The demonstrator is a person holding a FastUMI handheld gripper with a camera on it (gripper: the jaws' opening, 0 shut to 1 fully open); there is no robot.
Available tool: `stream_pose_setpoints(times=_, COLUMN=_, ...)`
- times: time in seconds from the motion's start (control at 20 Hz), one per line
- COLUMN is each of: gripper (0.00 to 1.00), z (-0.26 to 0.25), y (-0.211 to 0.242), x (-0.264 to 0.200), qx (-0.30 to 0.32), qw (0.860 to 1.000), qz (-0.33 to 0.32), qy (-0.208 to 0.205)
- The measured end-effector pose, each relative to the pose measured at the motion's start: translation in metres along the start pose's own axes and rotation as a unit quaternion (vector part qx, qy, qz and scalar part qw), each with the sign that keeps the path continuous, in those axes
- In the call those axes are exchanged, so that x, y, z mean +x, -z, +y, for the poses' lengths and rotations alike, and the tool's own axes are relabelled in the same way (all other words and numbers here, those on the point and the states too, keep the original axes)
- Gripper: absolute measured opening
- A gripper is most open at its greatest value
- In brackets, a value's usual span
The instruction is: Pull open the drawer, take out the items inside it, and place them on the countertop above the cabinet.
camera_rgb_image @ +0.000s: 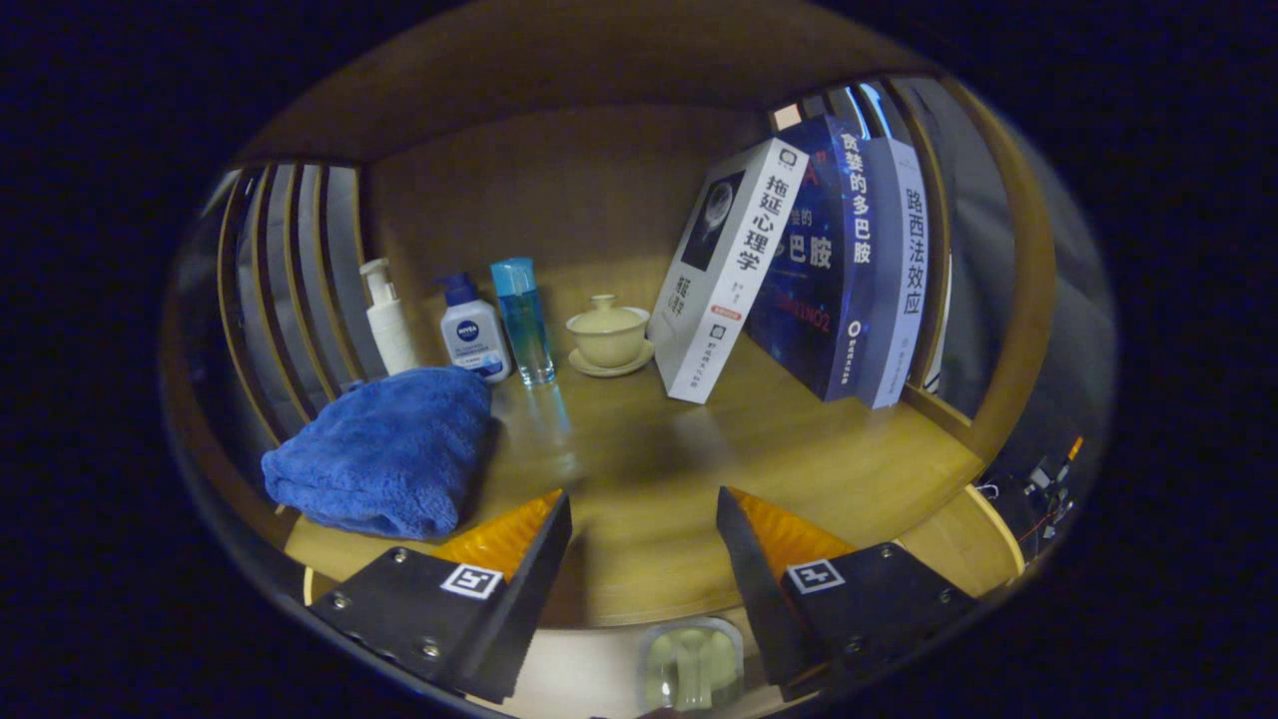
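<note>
My gripper (644, 514) is open, its fingers spread over the front edge of the wooden countertop (699, 469) with nothing between them. Below and between the fingers, a pale handle (691, 664) sits on the drawer front, which looks closed. A folded blue towel (384, 449) lies on the countertop just ahead of the left finger (534, 544). What is inside the drawer is hidden.
Along the back stand a white pump bottle (384, 318), a white tube with a blue cap (471, 330), a clear blue bottle (522, 320) and a lidded cup on a saucer (608, 335). Three books (799, 270) lean at the right. Slatted walls close both sides.
</note>
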State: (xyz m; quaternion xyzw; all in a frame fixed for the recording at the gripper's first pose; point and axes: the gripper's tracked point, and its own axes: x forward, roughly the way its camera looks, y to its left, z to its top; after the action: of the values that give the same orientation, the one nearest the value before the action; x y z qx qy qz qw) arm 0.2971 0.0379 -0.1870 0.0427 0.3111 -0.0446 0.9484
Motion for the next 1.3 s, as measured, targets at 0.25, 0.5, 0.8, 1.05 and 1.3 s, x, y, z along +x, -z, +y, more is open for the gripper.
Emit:
stream_pose_setpoints(times=0.25, gripper=0.88, z=-0.023, y=0.008, x=-0.05, qx=0.018, qw=0.998, qz=0.002, qy=0.054)
stream_pose_setpoints(times=0.5, gripper=0.88, z=-0.045, y=0.048, x=-0.096, qx=0.043, qw=0.993, qz=0.049, qy=0.097)
stream_pose_setpoints(times=0.8, gripper=0.88, z=-0.043, y=0.1, x=-0.094, qx=0.029, qw=0.984, qz=0.146, qy=0.095)
stream_pose_setpoints(times=1.05, gripper=0.76, z=-0.038, y=0.131, x=-0.058, qx=0.001, qw=0.973, qz=0.214, qy=0.083)
stream_pose_setpoints(times=1.3, gripper=0.65, z=-0.045, y=0.152, x=-0.041, qx=-0.005, qw=0.961, qz=0.261, qy=0.086)
